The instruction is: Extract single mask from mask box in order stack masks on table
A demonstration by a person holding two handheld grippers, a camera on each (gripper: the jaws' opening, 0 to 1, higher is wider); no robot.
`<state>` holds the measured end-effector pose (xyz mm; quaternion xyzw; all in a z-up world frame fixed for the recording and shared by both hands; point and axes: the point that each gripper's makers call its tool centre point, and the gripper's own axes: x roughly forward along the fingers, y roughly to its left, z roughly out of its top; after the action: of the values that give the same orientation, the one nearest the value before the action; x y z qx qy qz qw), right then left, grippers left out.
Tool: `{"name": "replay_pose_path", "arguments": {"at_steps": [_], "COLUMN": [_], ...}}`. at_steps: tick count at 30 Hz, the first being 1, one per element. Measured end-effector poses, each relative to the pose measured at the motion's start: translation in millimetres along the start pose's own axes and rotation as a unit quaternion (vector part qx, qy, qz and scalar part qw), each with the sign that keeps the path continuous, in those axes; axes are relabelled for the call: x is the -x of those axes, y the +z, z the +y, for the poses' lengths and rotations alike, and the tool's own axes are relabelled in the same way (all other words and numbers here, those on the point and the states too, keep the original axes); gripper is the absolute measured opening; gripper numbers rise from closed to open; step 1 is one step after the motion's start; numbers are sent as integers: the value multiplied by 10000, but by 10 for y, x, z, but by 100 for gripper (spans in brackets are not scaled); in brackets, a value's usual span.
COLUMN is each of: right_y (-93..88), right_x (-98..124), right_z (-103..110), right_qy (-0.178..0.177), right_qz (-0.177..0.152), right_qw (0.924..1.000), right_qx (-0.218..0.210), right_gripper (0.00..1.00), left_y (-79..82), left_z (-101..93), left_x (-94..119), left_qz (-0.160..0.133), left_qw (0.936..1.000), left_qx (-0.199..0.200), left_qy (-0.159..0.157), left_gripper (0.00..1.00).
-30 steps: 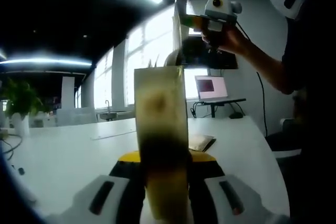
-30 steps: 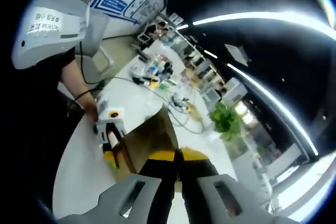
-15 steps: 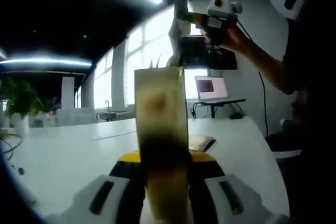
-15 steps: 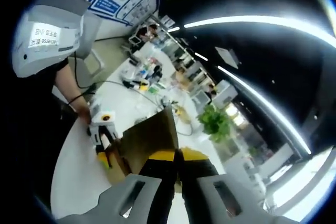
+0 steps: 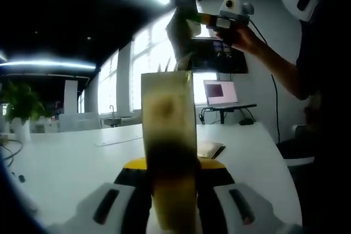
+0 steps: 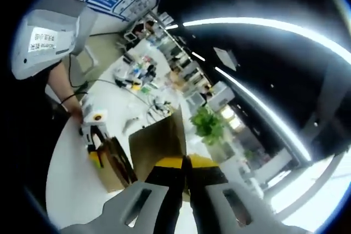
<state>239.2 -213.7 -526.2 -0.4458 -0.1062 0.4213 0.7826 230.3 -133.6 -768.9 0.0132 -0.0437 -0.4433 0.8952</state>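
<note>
The mask box (image 5: 169, 135) stands upright, clamped between the left gripper (image 5: 173, 201) jaws above the white desk (image 5: 71, 163). A dim mask (image 6: 159, 141) hangs pinched in the right gripper (image 6: 185, 182), raised over the box. A laptop (image 5: 220, 91) sits beyond.

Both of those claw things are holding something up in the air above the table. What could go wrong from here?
The right gripper pinches only an edge of the mask, high above the table. It might slip out and land away from the stack.

The left gripper alone holds the box upright; a tug could tilt it.

The cable trailing from the right gripper could snag.
</note>
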Motion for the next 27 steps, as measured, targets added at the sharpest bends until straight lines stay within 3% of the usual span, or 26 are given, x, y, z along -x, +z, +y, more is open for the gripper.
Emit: {"name": "replay_pose_path", "arguments": {"at_steps": [11, 19, 23, 27], "right_y": [-313, -724, -1028, -1265], "right_x": [51, 135, 150, 165], "right_z": [-104, -198, -232, -242], "right_qy": [-228, -352, -456, -495], "right_qz": [467, 902, 1274, 1426], "right_qw": [9986, 9951, 9905, 9877], "right_qx": [-1, -189, -224, -415], "right_gripper": [0, 0, 0, 0], "left_y": [-3, -6, -11, -15], "left_z": [5, 5, 3, 2], "left_x": [1, 0, -4, -8], "left_qz": [1, 3, 13, 25], "left_qw": [10000, 10000, 10000, 10000], "left_qx": [7, 14, 18, 18], "left_qy": [-3, -8, -13, -12], "left_gripper": [33, 33, 33, 33]}}
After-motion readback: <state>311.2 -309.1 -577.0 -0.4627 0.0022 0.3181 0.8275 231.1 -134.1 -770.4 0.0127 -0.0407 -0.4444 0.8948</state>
